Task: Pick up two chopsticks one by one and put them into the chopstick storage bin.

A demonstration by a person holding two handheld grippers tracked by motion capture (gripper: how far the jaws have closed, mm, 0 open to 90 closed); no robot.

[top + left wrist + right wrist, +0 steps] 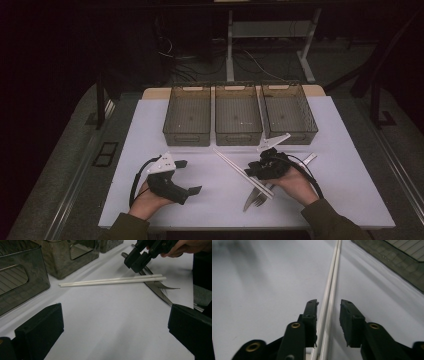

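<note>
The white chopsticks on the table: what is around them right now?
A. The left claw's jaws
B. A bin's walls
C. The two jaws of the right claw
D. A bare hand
C: in the right gripper view the chopsticks run between the right claw's jaws, a gap showing on one side.

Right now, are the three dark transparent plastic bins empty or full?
Empty: all three dark transparent plastic bins show bare ribbed bottoms from above.
</note>
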